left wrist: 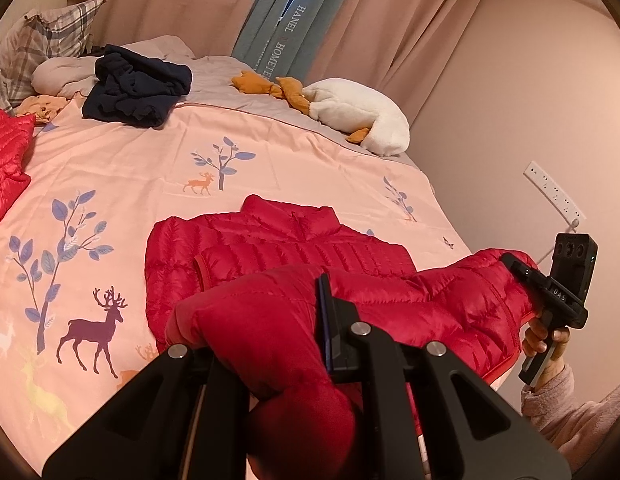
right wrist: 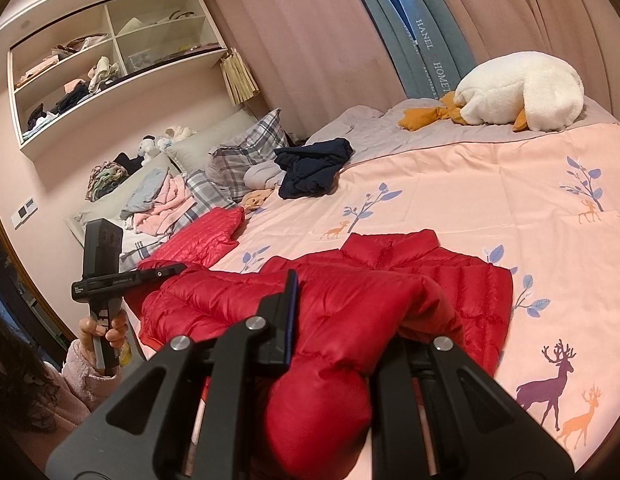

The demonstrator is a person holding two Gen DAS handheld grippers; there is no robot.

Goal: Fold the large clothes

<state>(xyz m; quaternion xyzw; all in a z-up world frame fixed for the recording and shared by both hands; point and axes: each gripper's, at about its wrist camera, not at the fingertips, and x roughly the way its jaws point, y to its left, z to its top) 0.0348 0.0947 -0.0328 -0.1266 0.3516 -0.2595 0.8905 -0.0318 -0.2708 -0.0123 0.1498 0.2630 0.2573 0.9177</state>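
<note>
Red down jacket (left wrist: 278, 248): collar toward 12 o'clock on pink deer-print bedspread (left wrist: 122, 168). Hem lifted: left gripper (left wrist: 270, 320) clamps its 9 o'clock corner, right gripper (right wrist: 349, 320) its 3 o'clock corner.

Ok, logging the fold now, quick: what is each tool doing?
Left tool: shut on the red down jacket.
Right tool: shut on the same jacket.
</note>
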